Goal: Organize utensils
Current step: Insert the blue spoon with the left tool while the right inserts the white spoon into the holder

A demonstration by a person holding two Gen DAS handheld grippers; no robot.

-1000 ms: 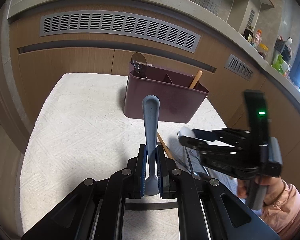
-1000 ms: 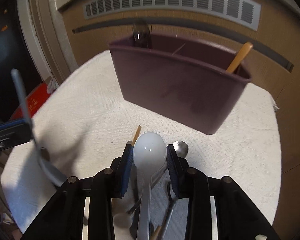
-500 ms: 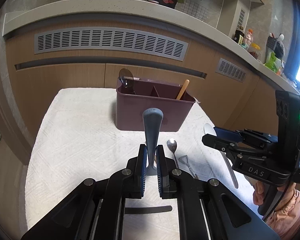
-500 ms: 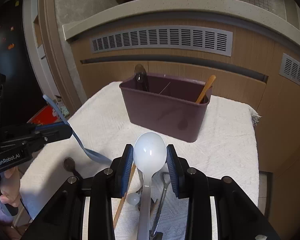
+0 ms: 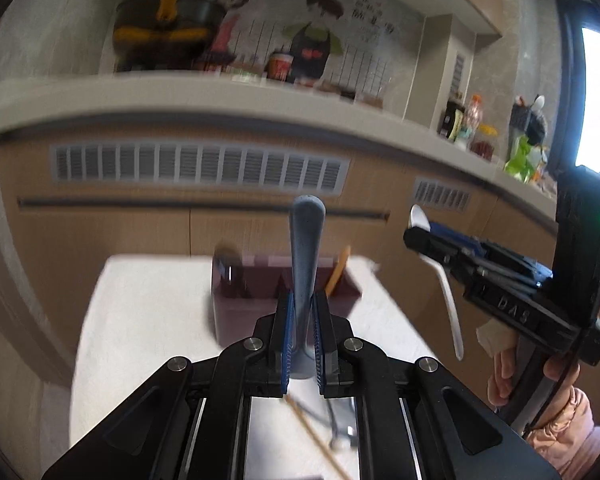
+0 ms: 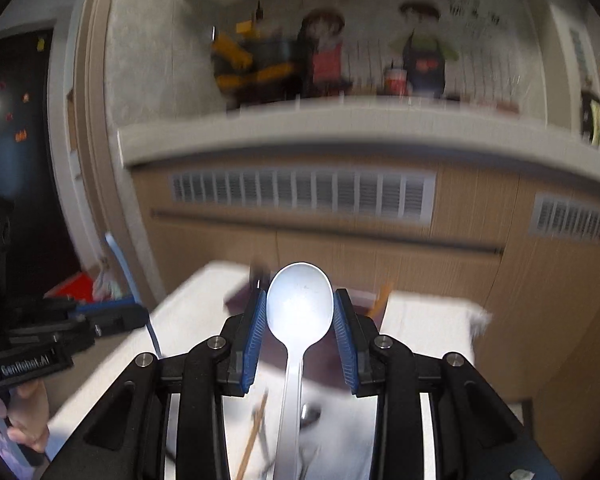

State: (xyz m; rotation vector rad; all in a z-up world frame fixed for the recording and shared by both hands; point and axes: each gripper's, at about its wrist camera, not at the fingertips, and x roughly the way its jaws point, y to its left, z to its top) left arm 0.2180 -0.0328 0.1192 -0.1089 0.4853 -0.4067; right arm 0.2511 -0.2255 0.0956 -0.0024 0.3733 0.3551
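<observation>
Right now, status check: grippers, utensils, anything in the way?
Left gripper shut on blue spoon. Right gripper shut on white spoon. Both raised above the maroon caddy. Loose utensils on the towel; nothing blocking.

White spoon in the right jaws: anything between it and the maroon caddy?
Nothing visible. The white spoon is held in the air in the right gripper, and the maroon caddy sits beyond and below on the white cloth, its top open.

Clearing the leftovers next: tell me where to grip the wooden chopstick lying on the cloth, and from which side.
Probably its bare near stretch, from straight above, jaws across the shaft. The chopstick lies flat and diagonal on the white cloth, and blurred metal utensils crowd its far end, so a sideways approach looks blocked.
</observation>
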